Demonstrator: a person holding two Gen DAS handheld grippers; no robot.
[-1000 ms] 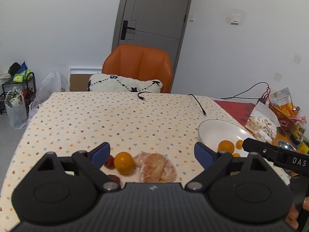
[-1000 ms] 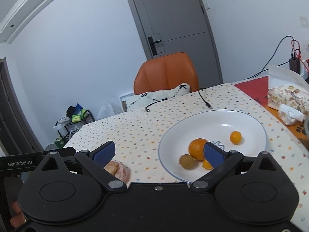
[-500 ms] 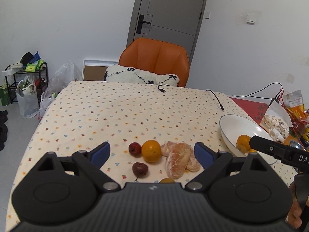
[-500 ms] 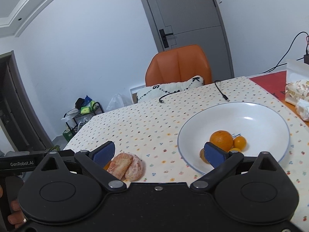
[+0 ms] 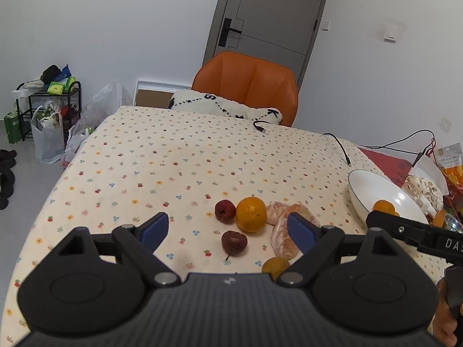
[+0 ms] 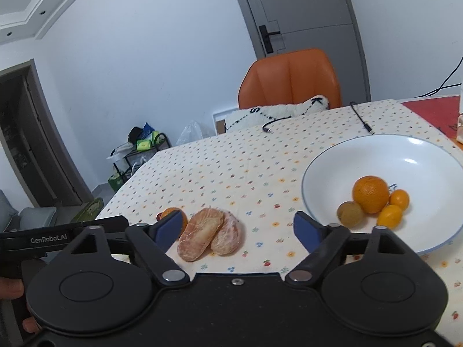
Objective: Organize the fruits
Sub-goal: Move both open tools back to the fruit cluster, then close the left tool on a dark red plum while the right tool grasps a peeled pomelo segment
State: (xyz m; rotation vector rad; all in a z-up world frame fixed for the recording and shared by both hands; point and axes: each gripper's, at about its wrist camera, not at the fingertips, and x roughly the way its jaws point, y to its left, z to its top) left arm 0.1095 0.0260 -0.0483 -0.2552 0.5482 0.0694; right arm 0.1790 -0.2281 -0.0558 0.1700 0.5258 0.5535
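On the dotted tablecloth lie two dark red fruits (image 5: 225,211) (image 5: 233,241), an orange (image 5: 251,214), two peeled citrus pieces (image 5: 285,237) and a small yellow-brown fruit (image 5: 275,265). My left gripper (image 5: 228,230) is open and empty, hovering above and in front of them. A white plate (image 6: 405,156) at the right holds an orange (image 6: 370,193), a brownish fruit (image 6: 350,213) and two small orange fruits (image 6: 389,216). My right gripper (image 6: 240,231) is open and empty, just in front of the peeled pieces (image 6: 208,234), left of the plate.
An orange chair (image 5: 246,86) with a white cushion (image 5: 225,107) stands at the table's far side. Black cables (image 5: 338,144) lie on the cloth. Snack bags (image 5: 425,185) and a red mat (image 5: 387,162) sit at the right. Bags and a rack (image 5: 46,110) stand left.
Both grippers have swung to the left and pulled back. The loose fruits now sit between the left fingers, and the peeled pieces have come between the right fingers. Both stayed open.
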